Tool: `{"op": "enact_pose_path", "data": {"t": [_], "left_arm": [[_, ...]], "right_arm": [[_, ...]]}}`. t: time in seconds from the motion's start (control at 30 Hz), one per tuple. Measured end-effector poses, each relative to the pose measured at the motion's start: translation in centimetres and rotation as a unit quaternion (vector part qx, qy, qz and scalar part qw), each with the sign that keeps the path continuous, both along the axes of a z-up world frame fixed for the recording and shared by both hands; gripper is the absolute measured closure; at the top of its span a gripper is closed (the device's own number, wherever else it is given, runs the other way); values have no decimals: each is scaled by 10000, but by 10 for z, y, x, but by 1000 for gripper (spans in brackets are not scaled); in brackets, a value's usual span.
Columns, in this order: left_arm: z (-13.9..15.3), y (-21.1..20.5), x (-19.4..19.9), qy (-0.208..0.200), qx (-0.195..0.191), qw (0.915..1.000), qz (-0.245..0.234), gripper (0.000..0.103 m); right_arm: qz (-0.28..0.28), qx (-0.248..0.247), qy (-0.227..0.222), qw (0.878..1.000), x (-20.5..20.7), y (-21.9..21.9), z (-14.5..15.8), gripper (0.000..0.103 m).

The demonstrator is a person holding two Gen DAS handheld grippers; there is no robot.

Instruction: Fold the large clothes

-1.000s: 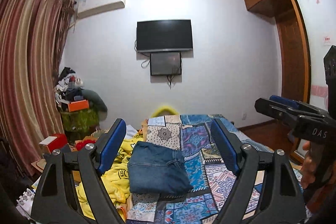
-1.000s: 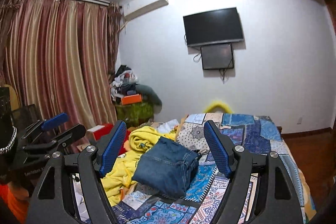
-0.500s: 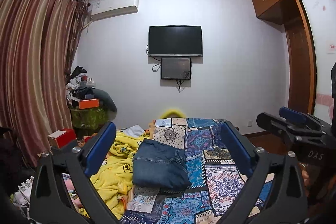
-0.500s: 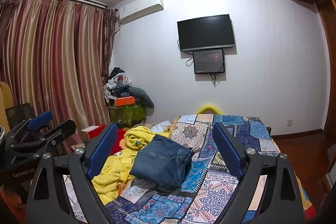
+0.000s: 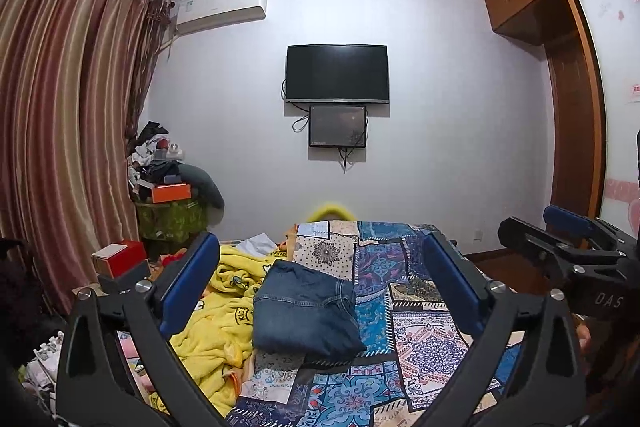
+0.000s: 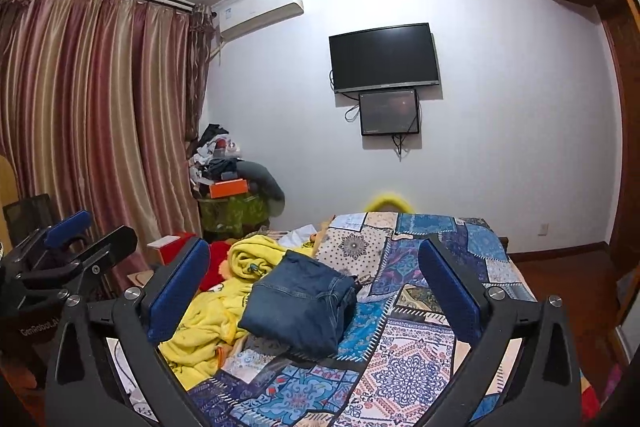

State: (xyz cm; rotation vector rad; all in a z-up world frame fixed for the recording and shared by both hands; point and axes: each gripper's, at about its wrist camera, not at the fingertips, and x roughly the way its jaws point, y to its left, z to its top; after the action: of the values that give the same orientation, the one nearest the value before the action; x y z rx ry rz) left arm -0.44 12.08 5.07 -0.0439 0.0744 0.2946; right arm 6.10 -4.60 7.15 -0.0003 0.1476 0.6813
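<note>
Folded blue jeans (image 5: 306,311) lie on the patchwork bedspread (image 5: 404,291); they also show in the right wrist view (image 6: 302,303). My left gripper (image 5: 320,283) is open and empty, held back above the near end of the bed. My right gripper (image 6: 316,287) is also open and empty, at about the same distance. Each gripper shows at the edge of the other's view, the right one (image 5: 560,247) and the left one (image 6: 76,239). A crumpled yellow garment (image 5: 216,315) lies left of the jeans, touching them.
Striped curtains (image 5: 60,147) hang on the left. A cluttered green stand with an orange box (image 5: 170,193) sits in the corner. A TV (image 5: 337,73) hangs on the far wall. A wooden wardrobe (image 5: 576,107) stands on the right. Red boxes (image 5: 120,259) lie beside the bed.
Both grippers have drawn back and risen from the bed, and their jaws have opened wider. The folded jeans have stayed in place.
</note>
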Motion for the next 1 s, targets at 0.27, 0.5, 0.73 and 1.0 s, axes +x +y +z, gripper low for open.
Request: {"op": "enact_pose_path", "data": {"t": [0.27,0.5,0.73,1.0], "left_arm": [[-2,3,2,45,-55,10000,-20,1],[-3,4,2,59,-67,10000,-15,1],[-4,3,3,70,-88,9999,-13,1],[-4,-2,3,19,-117,9999,41,1]], "right_arm": [[26,-110,-8,9999,-3,1,-1,0],[29,-158,-3,9999,-4,2,1,0],[24,-171,9,9999,-4,1,2,0],[18,-174,7,9998,-5,0,5,0]]}}
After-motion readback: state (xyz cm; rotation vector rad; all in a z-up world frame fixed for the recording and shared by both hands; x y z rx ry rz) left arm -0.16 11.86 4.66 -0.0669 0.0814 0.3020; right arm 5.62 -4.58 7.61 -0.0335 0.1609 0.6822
